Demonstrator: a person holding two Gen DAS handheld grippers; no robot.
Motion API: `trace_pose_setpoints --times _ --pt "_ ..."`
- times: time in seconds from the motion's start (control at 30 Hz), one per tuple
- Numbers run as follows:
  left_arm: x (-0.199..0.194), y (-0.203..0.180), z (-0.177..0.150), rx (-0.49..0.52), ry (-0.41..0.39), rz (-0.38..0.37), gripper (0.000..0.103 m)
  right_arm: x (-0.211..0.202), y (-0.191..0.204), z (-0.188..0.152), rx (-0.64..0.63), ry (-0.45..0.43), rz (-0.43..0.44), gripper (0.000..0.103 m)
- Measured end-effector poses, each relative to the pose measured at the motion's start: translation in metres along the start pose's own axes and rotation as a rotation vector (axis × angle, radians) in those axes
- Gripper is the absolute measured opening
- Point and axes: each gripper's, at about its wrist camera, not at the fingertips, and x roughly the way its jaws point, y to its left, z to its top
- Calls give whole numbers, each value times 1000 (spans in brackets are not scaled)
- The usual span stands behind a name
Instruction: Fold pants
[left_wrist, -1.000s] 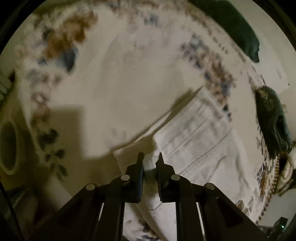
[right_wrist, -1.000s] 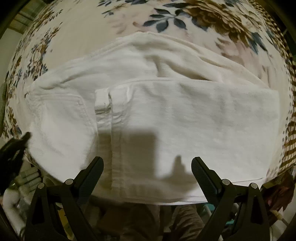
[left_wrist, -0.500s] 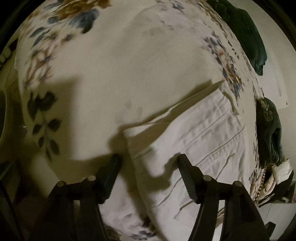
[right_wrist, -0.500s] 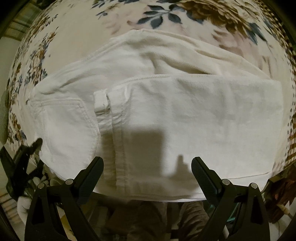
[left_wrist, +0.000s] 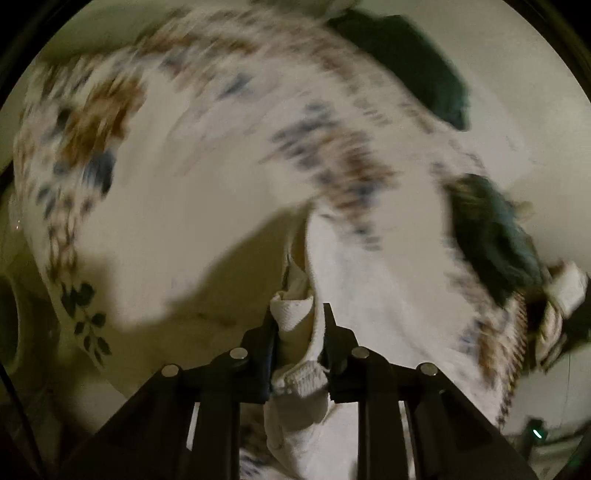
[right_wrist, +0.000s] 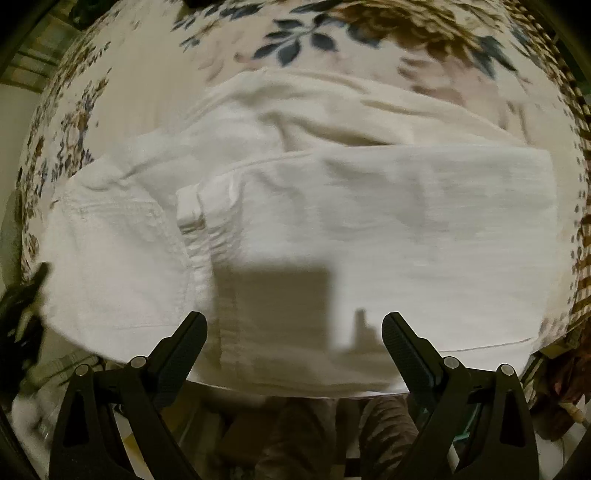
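The white pants (right_wrist: 332, 229) lie folded across a floral bedspread (right_wrist: 306, 40), with a back pocket and waistband at the left. My right gripper (right_wrist: 293, 332) is open and empty, hovering over the near edge of the pants. In the left wrist view my left gripper (left_wrist: 298, 317) is shut on a bunched end of the white pants (left_wrist: 369, 295) and holds it lifted off the bedspread (left_wrist: 177, 192). The left wrist view is blurred by motion.
Dark green cloths lie at the far edge of the bed (left_wrist: 417, 62) and at its right side (left_wrist: 495, 236). The bed's near edge runs just below my right gripper, with a person's legs (right_wrist: 314, 435) beyond it.
My left gripper was open over the pants' end half a second ago; now it has shut on that end and lifted it. My right gripper has stayed open and barely moved.
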Motion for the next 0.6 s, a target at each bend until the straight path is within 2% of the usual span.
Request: trace_pose_setpoints --times 0.1,0.17,0.23,0.33,0.47,0.6 --pt "-39 -58 -11 126 -19 -83 16 -12 -25 -2 25 -22 17 98" --pt "-53 -107 -28 246 -5 -121 16 -22 -45 -1 41 -39 20 98" --pt "-54 -146 -46 317 30 -170 15 -32 -70 -3 64 -54 17 98" --pt "-39 -203 -87 431 103 -201 15 -46 -114 -3 105 -66 16 98" --pt "17 -259 -144 531 235 -172 15 -53 -169 -10 136 -71 -11 98" --pt "69 -281 -177 578 341 -112 15 -54 -212 -17 183 -65 -4 98"
